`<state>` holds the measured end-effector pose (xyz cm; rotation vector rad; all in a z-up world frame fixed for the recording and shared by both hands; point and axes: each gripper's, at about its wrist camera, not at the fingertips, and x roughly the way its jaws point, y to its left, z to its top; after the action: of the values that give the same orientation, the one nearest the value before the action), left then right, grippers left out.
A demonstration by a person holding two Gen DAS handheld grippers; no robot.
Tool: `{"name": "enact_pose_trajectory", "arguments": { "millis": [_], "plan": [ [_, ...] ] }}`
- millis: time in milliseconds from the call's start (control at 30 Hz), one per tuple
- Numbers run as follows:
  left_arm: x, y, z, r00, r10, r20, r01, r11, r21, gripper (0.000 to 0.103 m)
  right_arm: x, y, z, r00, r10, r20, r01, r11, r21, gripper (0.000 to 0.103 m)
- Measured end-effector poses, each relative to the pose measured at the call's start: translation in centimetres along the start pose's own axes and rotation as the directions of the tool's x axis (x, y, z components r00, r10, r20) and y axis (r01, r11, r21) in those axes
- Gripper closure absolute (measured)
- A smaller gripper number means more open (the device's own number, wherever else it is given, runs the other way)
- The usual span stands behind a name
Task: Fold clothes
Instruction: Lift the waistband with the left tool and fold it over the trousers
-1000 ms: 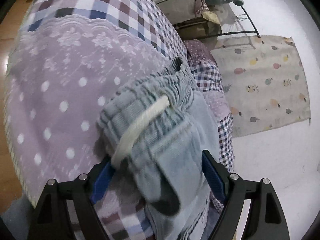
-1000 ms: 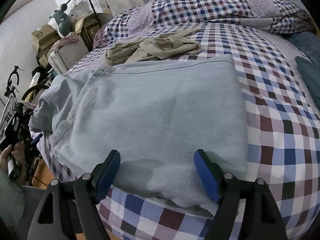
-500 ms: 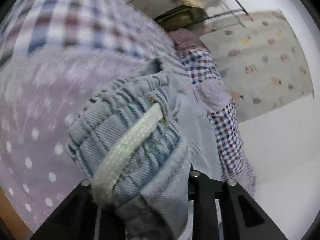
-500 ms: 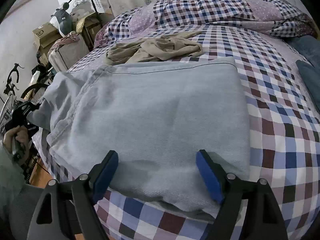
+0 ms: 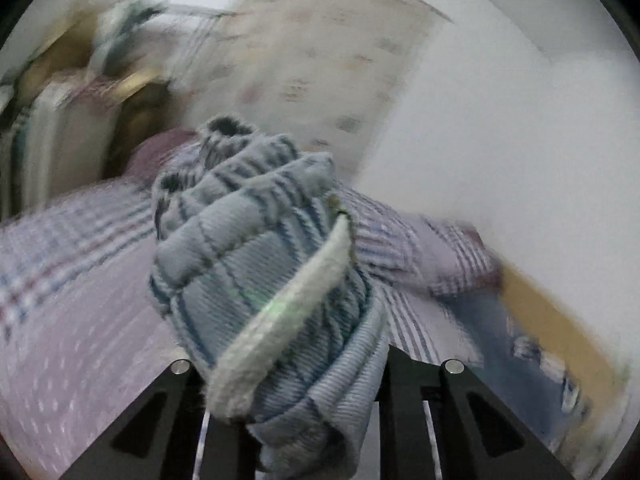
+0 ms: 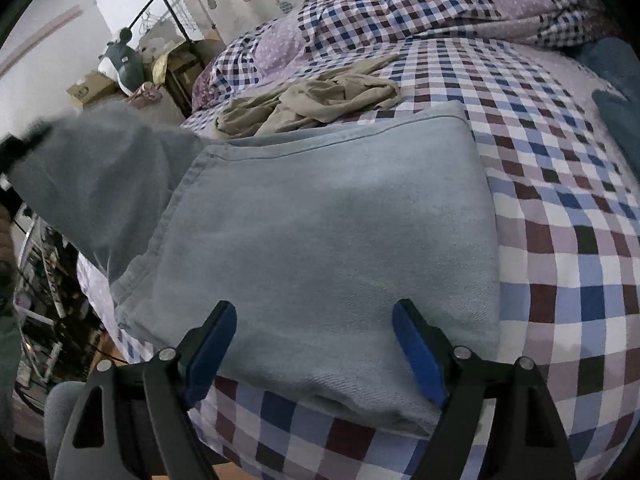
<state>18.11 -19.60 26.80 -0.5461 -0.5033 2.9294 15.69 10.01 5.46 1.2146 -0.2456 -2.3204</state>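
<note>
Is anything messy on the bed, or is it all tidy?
One thing is messy: a beige garment lies crumpled in a heap on the checked bedcover, just beyond the light blue trousers, which lie flat. The trousers' waistband end is bunched up in the closing left hand-held gripper.

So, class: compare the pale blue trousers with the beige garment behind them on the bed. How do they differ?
The pale blue trousers are smoothed flat near the bed's edge; the beige garment lies crumpled further back. The trousers' waistband end is lifted, the left gripper closing on it; nothing touches the beige garment. The right gripper is open above the trousers. Both lie on the checked bedspread.
</note>
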Motion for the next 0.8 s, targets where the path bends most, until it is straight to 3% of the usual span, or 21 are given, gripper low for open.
{"name": "enact_pose_trajectory", "arguments": {
  "millis": [100, 200, 300, 367, 400, 467, 533, 700, 800],
  "plan": [
    [2.1, -7.4, -2.3, 0.992, -0.040, -0.122, 0.061, 0.984, 0.170, 0.086, -0.8, -1.3, 0.3, 0.998, 0.062, 0.005, -0.062, 0.995, 0.082, 0.019],
    [5.2, -12.5, -6.8, 0.969, -0.035, -0.245, 0.103, 0.957, 0.271, 0.086, -3.1, -4.6, 0.9, 0.990, 0.127, 0.064, -0.139, 0.963, 0.231, 0.019],
    [9.1, -15.6, -12.3, 0.930, 0.023, -0.366, 0.101, 0.944, 0.315, 0.087, -6.4, -9.3, 1.1, 0.962, 0.192, 0.195, -0.257, 0.879, 0.401, 0.019],
    [11.6, -16.9, -16.6, 0.894, 0.088, -0.440, 0.071, 0.940, 0.332, 0.087, -7.8, -11.9, 0.6, 0.939, 0.216, 0.267, -0.324, 0.815, 0.481, 0.019],
    [12.6, -17.3, -18.4, 0.875, 0.118, -0.469, 0.055, 0.939, 0.340, 0.087, -8.0, -12.8, 0.3, 0.931, 0.223, 0.288, -0.346, 0.788, 0.509, 0.019],
    [13.6, -17.9, -21.1, 0.855, 0.161, -0.493, 0.030, 0.934, 0.357, 0.086, -8.3, -14.6, -0.3, 0.918, 0.232, 0.323, -0.383, 0.735, 0.560, 0.019],
    [13.6, -18.2, -22.4, 0.858, 0.180, -0.482, 0.013, 0.929, 0.371, 0.086, -8.2, -15.7, -0.6, 0.907, 0.248, 0.340, -0.411, 0.695, 0.590, 0.019],
    [12.8, -17.6, -22.9, 0.865, 0.166, -0.474, 0.019, 0.932, 0.362, 0.086, -5.8, -15.6, 0.1, 0.897, 0.332, 0.293, -0.443, 0.667, 0.599, 0.019],
    [12.5, -18.5, -23.5, 0.869, 0.208, -0.448, 0.014, 0.895, 0.445, 0.085, -4.1, -15.6, 1.3, 0.877, 0.375, 0.300, -0.479, 0.643, 0.598, 0.019]
  ]
}}
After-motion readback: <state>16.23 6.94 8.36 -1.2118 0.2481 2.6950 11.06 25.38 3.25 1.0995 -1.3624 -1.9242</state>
